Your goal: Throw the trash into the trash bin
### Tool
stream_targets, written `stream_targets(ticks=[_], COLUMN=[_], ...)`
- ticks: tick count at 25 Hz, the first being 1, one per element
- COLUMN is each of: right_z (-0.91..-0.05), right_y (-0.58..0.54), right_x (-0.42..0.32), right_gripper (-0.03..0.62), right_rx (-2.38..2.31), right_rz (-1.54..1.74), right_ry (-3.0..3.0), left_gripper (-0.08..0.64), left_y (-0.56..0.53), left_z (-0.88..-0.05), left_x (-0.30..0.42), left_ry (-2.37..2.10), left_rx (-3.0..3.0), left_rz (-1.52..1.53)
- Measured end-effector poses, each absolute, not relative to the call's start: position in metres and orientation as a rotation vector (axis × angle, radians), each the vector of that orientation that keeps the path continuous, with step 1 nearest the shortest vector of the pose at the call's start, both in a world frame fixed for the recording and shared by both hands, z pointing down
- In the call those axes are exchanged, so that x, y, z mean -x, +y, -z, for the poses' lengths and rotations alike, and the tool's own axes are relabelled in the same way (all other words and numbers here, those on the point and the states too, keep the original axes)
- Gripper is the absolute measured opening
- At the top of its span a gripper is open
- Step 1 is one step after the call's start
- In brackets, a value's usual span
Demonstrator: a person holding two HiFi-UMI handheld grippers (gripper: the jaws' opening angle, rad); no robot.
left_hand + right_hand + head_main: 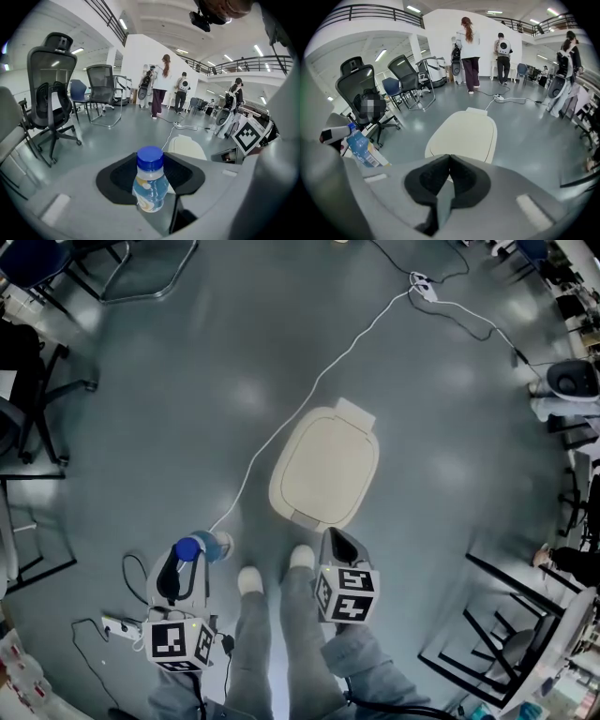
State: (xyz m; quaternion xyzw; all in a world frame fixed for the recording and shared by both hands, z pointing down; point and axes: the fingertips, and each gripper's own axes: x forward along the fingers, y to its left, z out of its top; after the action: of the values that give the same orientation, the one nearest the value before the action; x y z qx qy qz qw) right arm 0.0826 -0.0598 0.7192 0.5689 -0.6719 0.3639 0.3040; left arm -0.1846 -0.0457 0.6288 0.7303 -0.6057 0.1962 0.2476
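The head camera is looking steeply down past the person's legs (281, 634), framing the trash bin (324, 468) at centre and the left gripper (194, 549) and right gripper (336, 540) along the lower edge. The left gripper camera is sitting close behind its jaws, facing almost level across the hall, while the right gripper camera is tilting lower. Both are sharing the trash bin with the head view.
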Motion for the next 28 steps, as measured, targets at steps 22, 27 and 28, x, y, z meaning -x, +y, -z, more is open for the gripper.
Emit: stream_targets(ticks=[22, 27, 28], right_z=[-0.788, -0.798, -0.800], right_y=[-0.062, -0.060, -0.060], right_x=[-0.048, -0.048, -0.048], right_gripper=[0.003, 0.003, 0.003], right_rx=[-1.377, -1.372, -1.371], right_rz=[-0.967, -0.978, -0.979], right_ry=[-1.693, -1.676, -1.673], left_gripper=[0.184, 0.184, 0.184], left_y=[-0.040, -0.040, -0.040], left_z=[-0.650, -0.655, -0.656], left_x=[0.242, 0.241, 0.241], left_ry=[-1.750, -1.733, -1.730], left_rx=[-1.861, -1.860, -1.860], left_rz=[-0.524, -0.536, -0.538])
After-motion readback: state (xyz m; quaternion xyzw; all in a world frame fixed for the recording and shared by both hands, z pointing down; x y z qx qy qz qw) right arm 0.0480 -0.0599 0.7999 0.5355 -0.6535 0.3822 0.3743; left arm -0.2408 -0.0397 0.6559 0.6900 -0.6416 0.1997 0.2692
